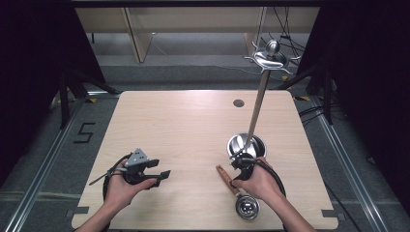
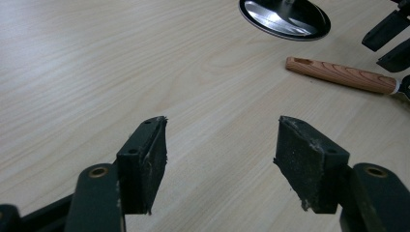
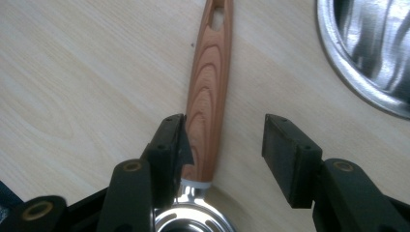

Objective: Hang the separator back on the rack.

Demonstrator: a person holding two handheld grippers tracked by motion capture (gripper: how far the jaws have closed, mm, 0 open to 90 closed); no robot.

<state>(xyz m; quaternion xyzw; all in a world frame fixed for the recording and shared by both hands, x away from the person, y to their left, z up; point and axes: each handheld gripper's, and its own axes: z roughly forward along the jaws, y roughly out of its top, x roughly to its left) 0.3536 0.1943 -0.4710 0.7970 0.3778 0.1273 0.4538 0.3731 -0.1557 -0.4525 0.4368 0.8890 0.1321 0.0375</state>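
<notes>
The right gripper stands with its jaws apart over the wooden handle of a metal strainer, which lies flat on the table just beside the steel bowl; one pad is beside the handle, the other is clear. The left gripper rests open over bare table, well apart.

Pale wooden table, wooden-handled strainer, steel stand base
</notes>
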